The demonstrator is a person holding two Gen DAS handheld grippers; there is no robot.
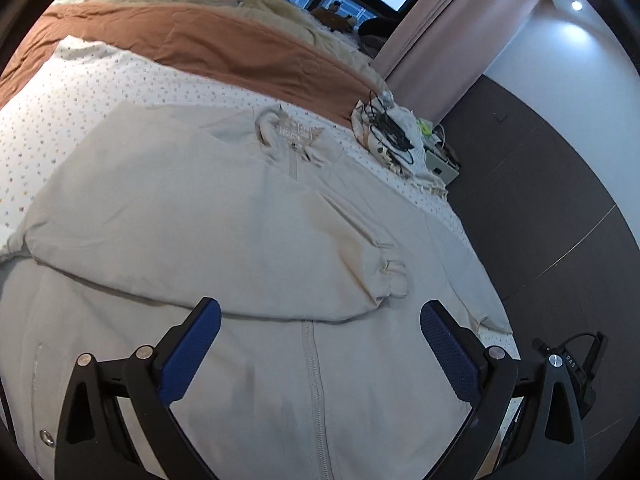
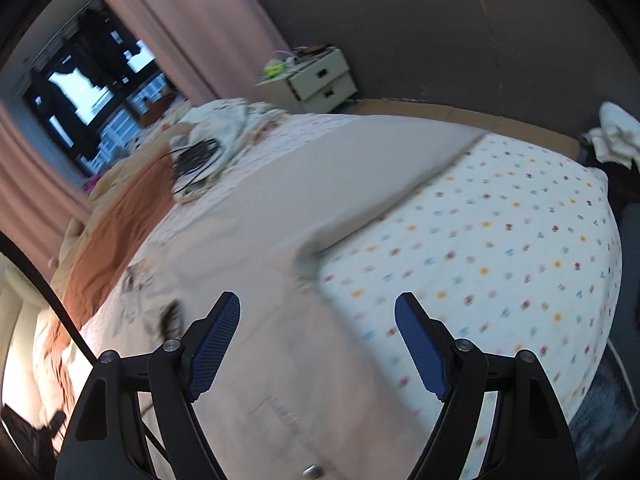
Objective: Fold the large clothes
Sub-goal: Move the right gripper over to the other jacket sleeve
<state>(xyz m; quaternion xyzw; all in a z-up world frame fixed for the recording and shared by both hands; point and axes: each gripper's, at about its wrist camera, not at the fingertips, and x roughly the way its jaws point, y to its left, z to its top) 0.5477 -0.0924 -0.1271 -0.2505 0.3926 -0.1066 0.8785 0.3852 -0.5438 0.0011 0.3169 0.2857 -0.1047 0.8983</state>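
1. Large pale grey zip-front jacket (image 1: 248, 216) lies spread front-up on the flower-dotted white bedsheet (image 2: 500, 240), collar toward the rust-brown blanket (image 1: 224, 48); one sleeve (image 1: 224, 264) is folded across the chest.
2. Risk: the folded sleeve looks loose; a hem grab catching one layer could drag it off and wrinkle the body.
3. Left gripper (image 1: 320, 320): jaws wide apart, empty, hovering over the zip below the sleeve.
4. Right gripper (image 2: 318, 312): jaws wide apart, empty, straddling the jacket's edge near the bed's side.
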